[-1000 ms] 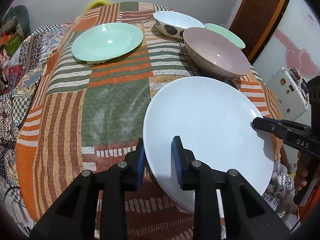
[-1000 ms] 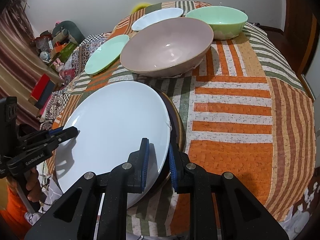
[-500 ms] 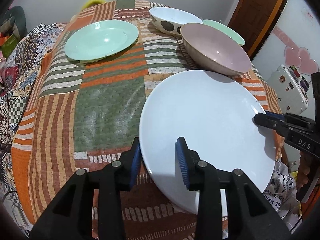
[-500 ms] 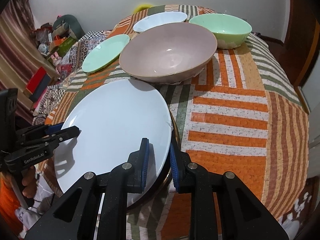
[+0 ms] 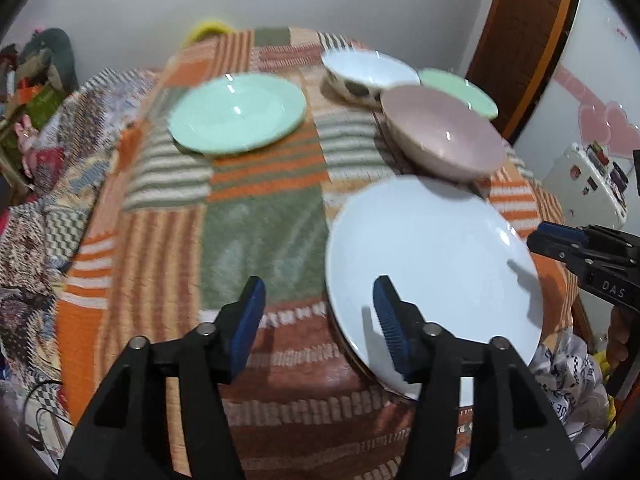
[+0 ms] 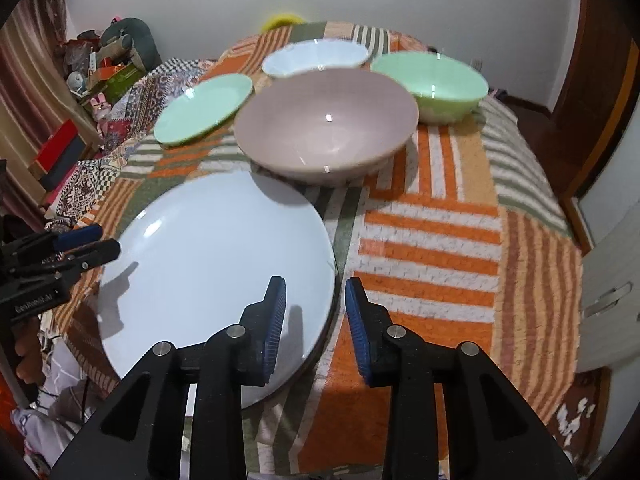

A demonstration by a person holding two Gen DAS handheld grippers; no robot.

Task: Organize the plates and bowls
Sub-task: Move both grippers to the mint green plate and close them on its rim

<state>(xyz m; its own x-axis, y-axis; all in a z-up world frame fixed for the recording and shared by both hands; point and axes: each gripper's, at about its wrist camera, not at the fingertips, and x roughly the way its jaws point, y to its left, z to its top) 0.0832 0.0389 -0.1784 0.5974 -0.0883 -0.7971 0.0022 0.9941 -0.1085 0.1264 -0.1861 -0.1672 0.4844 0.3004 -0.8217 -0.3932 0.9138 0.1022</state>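
white plate (image 6: 216,264) hides a dark plate's rim (image 6: 320,354).

- The right tool (image 5: 560,244) had the letters "DAS" on its side.
- The left tool (image 6: 86,242) had a label too blurry to read for sure.

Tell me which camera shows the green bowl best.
The right wrist view: the green bowl shows its whole rim, inside and side wall, beyond the pink bowl. The left wrist view shows only a sliver of its rim behind the pink bowl.
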